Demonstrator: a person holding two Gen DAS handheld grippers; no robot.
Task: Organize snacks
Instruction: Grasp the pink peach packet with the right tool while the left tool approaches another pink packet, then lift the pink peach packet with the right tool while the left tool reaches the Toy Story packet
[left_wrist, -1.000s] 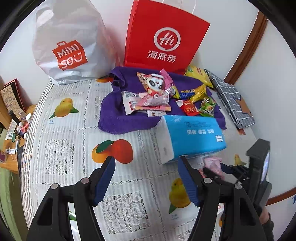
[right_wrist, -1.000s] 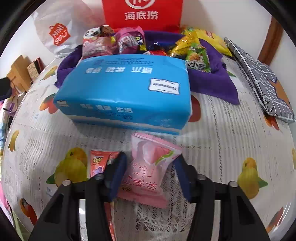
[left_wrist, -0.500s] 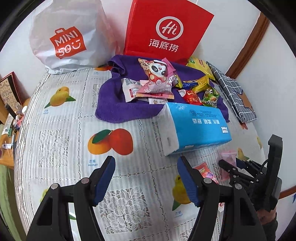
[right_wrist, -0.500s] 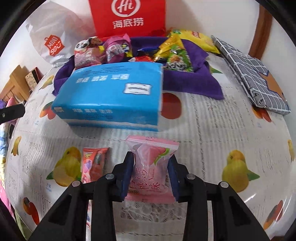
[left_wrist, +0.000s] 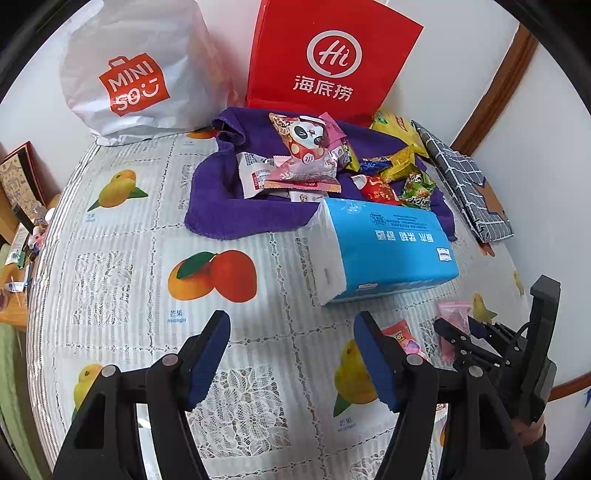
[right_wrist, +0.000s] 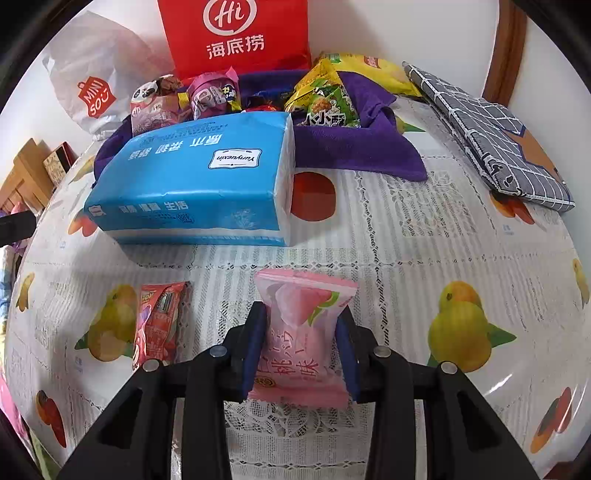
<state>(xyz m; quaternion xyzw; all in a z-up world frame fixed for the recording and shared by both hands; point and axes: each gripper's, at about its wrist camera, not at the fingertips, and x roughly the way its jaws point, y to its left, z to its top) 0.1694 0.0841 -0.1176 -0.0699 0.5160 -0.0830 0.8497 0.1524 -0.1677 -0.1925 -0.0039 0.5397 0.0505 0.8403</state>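
My right gripper (right_wrist: 301, 332) is shut on a pink peach snack packet (right_wrist: 301, 325), held just above the tablecloth; it also shows in the left wrist view (left_wrist: 452, 317). A red snack packet (right_wrist: 159, 321) lies flat to its left. Several snacks (left_wrist: 306, 155) are piled on a purple cloth (left_wrist: 229, 214) at the back. My left gripper (left_wrist: 291, 350) is open and empty above the tablecloth, left of the right gripper (left_wrist: 461, 336).
A blue tissue pack (right_wrist: 195, 184) lies between the grippers and the purple cloth. A red paper bag (left_wrist: 332, 62) and a white Miniso bag (left_wrist: 129, 74) stand against the wall. A grey checked pouch (right_wrist: 491, 136) lies at the right.
My right gripper closed on the pink packet and lifted it slightly. The left gripper pulled back a little and stayed open.
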